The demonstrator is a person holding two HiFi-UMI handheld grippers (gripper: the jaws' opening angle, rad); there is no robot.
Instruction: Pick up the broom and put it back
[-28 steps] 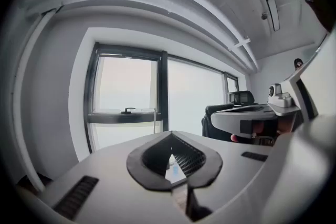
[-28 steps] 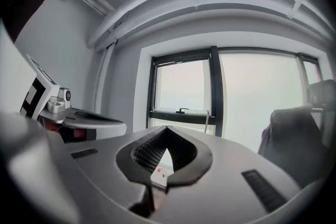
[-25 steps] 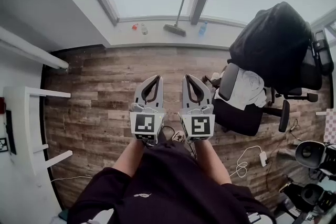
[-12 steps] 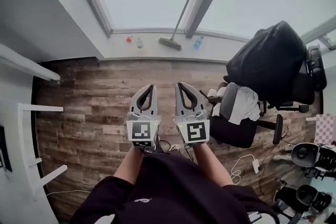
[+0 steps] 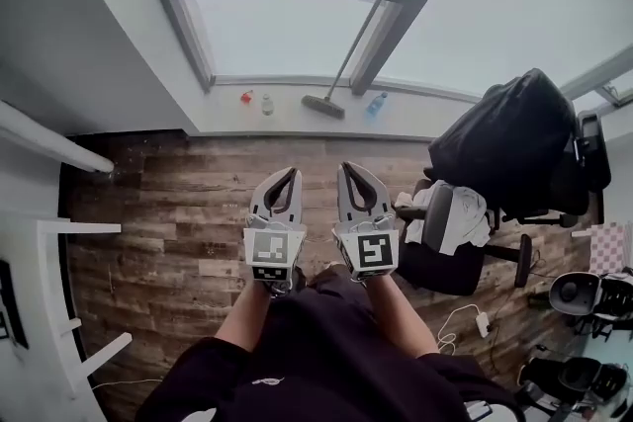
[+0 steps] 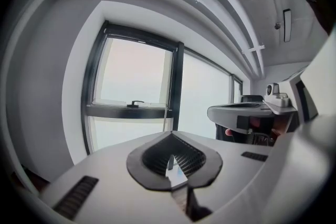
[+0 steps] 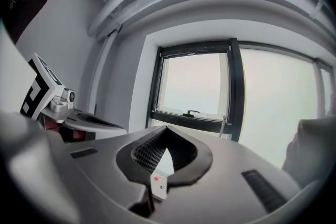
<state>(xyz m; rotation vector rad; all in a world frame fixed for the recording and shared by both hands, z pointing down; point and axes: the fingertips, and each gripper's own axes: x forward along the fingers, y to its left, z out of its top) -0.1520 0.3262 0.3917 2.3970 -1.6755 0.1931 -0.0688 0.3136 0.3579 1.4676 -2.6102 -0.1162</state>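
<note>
Wood-plank floor point(image 5: 168, 183) runs up to a white sill point(image 5: 223, 111) under a tall window, and that's where the target is. The broom point(image 5: 324, 105) stands with its head on the sill, dead on 12 o'clock from the grippers. Its handle leans away towards 1 o'clock against the dark window post point(image 5: 401, 20). It's well apart from both grippers, so I'd call this the approach, with nothing lifted yet.

Left gripper point(image 5: 288, 172) is clenched tight with nothing in it. Right gripper point(image 5: 350, 167) is clenched too and just as empty. The 2 sit side by side, noses to the window.

Best play, I'd say, is to part 1 set of jaws before arrival. Take the handle fairly low, above the head and square across the shaft, so the long top end doesn't swing into the glass.

Mind the neighbours on the sill: a red bottle point(image 5: 246, 97) and a clear bottle point(image 5: 267, 104) at 9 o'clock of the broom head, and a blue bottle point(image 5: 376, 103) at 3 o'clock, all near.

Straight ahead the floor looks open. An office chair point(image 5: 509, 128) under a black jacket crowds 2 o'clock, white furniture point(image 5: 54, 237) lines 9 o'clock, and a cable point(image 5: 460, 309) trails at 4 o'clock.
</note>
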